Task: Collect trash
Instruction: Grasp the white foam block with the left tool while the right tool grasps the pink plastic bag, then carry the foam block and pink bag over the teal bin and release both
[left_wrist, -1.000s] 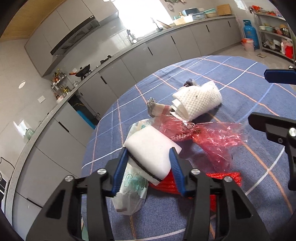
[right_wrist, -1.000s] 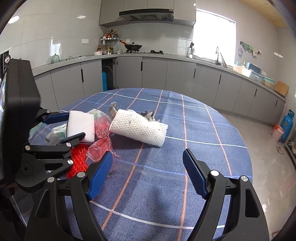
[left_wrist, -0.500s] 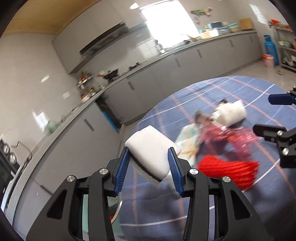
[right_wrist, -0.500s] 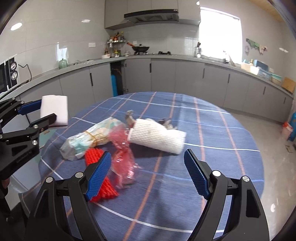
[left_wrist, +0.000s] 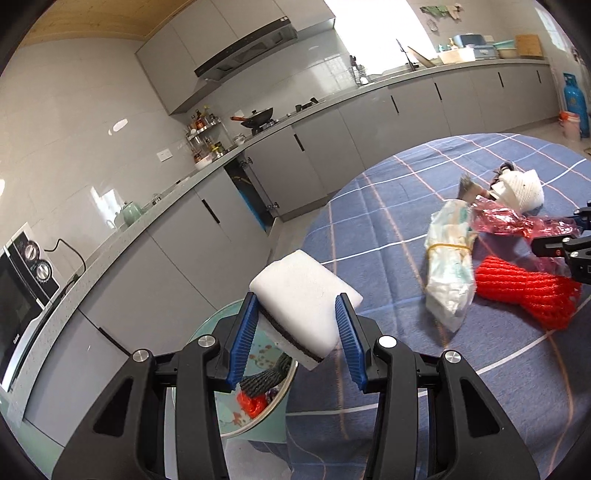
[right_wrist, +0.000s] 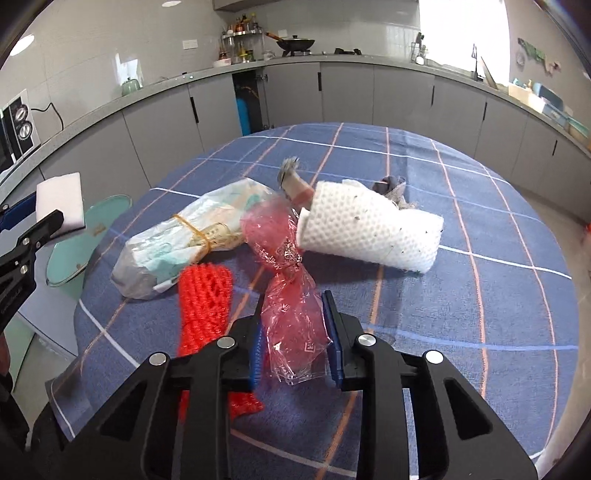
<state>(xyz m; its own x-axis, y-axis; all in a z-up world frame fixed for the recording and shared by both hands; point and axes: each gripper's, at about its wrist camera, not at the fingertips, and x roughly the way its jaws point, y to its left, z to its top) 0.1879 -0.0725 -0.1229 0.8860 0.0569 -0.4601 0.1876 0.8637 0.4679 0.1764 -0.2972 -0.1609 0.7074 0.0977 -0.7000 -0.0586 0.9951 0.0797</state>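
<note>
Currently the left hand-held gripper (left_wrist: 300, 334) is clamping a white foam block (left_wrist: 303, 295) over a mint bin (left_wrist: 255, 406) beyond the surface (right_wrist: 480, 295) edge. Rightward, the right hand-held gripper (right_wrist: 293, 336) is closing around crinkly red cellophane (right_wrist: 291, 317), beside red mesh (right_wrist: 205, 299).

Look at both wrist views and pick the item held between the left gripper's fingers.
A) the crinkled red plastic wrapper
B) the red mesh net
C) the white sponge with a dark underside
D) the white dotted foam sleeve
C: the left gripper is clamped on the white sponge above the trash bin, while the red plastic wrapper sits between the closing jaws of the right gripper.
</note>
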